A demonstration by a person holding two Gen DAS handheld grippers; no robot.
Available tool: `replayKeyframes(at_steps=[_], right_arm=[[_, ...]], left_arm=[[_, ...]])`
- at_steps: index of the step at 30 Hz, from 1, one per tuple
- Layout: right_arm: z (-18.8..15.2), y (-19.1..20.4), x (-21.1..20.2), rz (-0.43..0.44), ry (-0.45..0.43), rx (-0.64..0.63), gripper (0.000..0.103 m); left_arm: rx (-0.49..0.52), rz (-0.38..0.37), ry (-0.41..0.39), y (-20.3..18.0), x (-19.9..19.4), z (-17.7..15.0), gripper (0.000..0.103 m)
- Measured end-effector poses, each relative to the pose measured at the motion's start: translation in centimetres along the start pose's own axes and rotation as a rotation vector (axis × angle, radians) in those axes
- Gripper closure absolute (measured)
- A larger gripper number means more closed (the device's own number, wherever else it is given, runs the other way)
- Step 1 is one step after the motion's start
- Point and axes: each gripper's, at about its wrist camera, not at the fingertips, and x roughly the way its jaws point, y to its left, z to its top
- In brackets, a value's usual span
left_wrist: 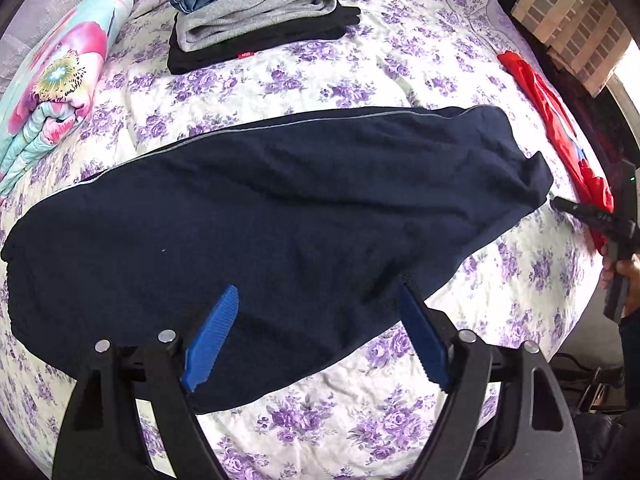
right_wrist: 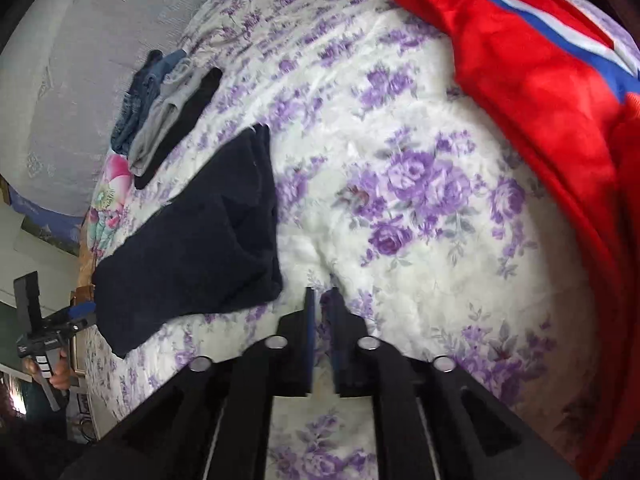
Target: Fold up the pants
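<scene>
Navy pants (left_wrist: 280,208) lie beneath the spread left hand-held gripper (left_wrist: 320,294).

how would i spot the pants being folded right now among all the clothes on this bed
On the purple-flowered bedspread, skip the stack of folded clothes near the far end and the red garment at the side edge. The navy pants lie alone across the middle. They are the only dark blue piece, with a thin pale stripe along one long edge.
</scene>
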Motion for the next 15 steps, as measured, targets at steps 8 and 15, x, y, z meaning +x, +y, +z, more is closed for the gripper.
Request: replayKeyframes(at_steps=[8, 15], right_arm=[[3.2, 7.9, -1.3, 0.025, -0.028, -0.308, 0.033], [5.4, 7.8, 4.3, -0.008, 0.241, -0.354, 0.101]], left_arm=[[-0.002, -0.008, -0.009, 0.1, -0.5, -0.4, 0.024], [-0.034, -0.011, -0.003, 1.1, -0.7, -2.0, 0.022]])
